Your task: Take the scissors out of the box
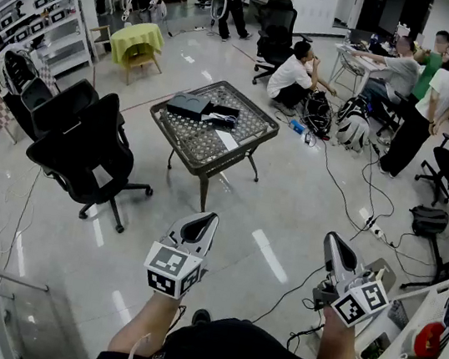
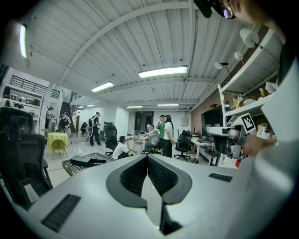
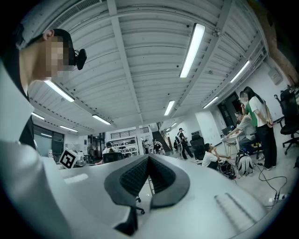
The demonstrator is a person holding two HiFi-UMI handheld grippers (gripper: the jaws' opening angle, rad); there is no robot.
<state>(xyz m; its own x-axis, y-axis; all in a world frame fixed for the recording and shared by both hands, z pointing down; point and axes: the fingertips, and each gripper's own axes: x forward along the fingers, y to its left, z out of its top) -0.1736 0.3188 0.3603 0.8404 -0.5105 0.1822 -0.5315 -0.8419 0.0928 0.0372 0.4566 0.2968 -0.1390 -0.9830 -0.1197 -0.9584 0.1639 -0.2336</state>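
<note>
Glossy office floor, lattice-topped table (image 1: 181, 146) well ahead. Head view looked down on the black box (image 1: 189, 106) there, scissors not discernible; left gripper view caught it edge-on. Near the body, left gripper (image 1: 206, 218) and right gripper (image 1: 332, 239) were clenched, empty.

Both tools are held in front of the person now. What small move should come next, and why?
Probably step toward the table first. The dark box lies on it, far ahead across the floor, while the left tool and right tool are both shut and empty. No scissors can be made out yet.
</note>
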